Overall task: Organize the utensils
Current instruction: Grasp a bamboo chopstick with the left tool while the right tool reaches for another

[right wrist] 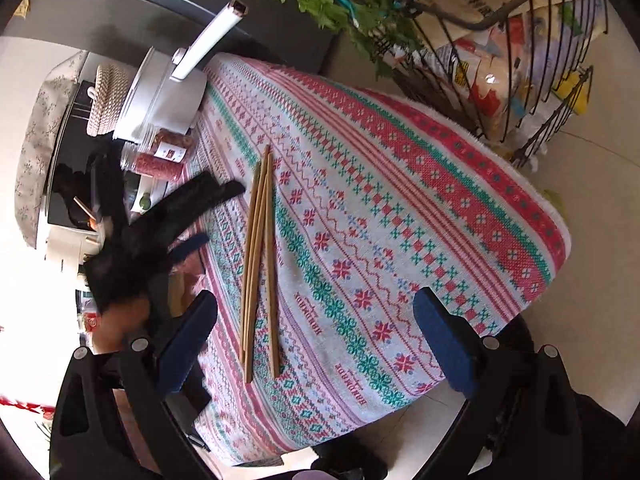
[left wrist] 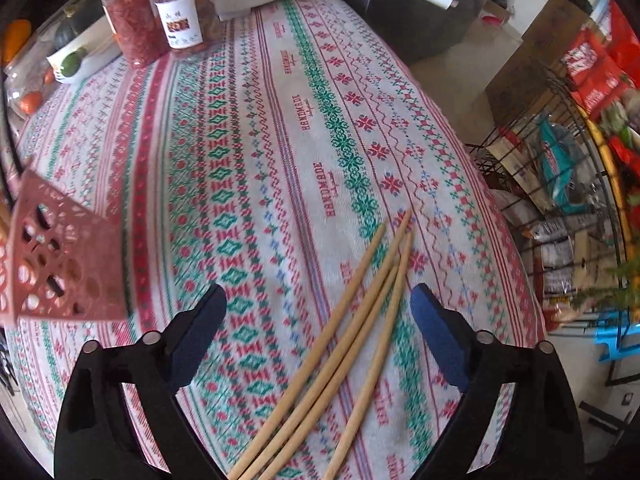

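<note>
**A:** Four bamboo chopsticks lying loose on the patterned tablecloth, lower middle of the left wrist view. They fan out a bit toward their tips. The left gripper hangs over them, fingers spread wide, nothing pinched — the sticks run up between the blue pads without touching either one.

**B:** Same bundle from the right wrist view? I see them in the centre-left of the frame, flat on the cloth.

**A:** Yep. The right gripper is wide open too, empty, with the sticks' near ends just beside its left-hand finger.

**B:** And the red thing at the left edge?

**A:** A perforated red utensil holder, blurred, tilted. Two jars sit upper left — red stuff inside. A white pot with a long handle shows upper left in the right view.
</note>
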Tool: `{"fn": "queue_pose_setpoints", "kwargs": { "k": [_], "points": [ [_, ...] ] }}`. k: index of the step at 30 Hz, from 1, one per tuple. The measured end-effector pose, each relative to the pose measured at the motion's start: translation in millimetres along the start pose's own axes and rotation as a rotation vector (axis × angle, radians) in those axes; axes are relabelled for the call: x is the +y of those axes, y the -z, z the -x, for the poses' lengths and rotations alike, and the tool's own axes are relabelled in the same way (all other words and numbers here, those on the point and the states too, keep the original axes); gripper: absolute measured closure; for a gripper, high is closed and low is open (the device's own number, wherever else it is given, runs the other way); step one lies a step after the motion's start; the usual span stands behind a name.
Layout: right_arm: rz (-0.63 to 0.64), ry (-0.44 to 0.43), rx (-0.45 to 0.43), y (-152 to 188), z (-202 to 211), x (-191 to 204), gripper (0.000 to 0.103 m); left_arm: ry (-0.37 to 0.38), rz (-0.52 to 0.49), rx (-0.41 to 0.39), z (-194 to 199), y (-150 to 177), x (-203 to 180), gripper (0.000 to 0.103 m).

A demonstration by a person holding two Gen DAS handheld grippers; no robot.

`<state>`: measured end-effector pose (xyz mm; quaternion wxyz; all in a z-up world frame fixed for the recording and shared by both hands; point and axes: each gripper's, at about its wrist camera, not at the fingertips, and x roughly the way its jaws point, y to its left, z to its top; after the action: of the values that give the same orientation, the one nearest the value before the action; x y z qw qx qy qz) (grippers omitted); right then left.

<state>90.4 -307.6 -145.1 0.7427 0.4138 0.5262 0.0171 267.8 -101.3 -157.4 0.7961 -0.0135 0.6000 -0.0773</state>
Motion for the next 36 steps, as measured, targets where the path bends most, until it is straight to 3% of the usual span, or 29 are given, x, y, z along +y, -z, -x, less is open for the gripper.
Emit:
{"fn": "queue_pose_setpoints", "kwargs": {
  "k": [2, 6, 12, 14, 20, 28, 36],
  "points": [
    [-0.007, -0.014, 0.026, 0, -3, -2, 0.007, 0.001, 0.018, 0.037, -8, -7, 2, 0.033],
    [-0.017, -0.027, 0.044, 0, -4, -3, 0.007, -0.004, 0.024, 0.052, -16, -15, 1, 0.038],
    [-0.016, -0.034, 0.061, 1, -6, -2, 0.007, -0.034, -0.011, 0.049, -28, -19, -13, 0.053],
    [-0.014, -0.029, 0.064, 1, -7, -2, 0.007, -0.061, -0.048, 0.037, -29, -18, -19, 0.068],
    [-0.007, -0.010, 0.074, 1, -13, 0, 0.007, -0.090, -0.112, 0.016, -29, -9, -25, 0.094],
    [0.032, 0.068, 0.055, 2, -24, 8, 0.007, -0.077, -0.125, -0.045, 0, 43, 10, 0.098],
    [0.162, 0.269, -0.042, -20, -54, 50, 0.007, -0.073, -0.077, -0.146, 59, 116, 76, 0.098]
  ]
}}
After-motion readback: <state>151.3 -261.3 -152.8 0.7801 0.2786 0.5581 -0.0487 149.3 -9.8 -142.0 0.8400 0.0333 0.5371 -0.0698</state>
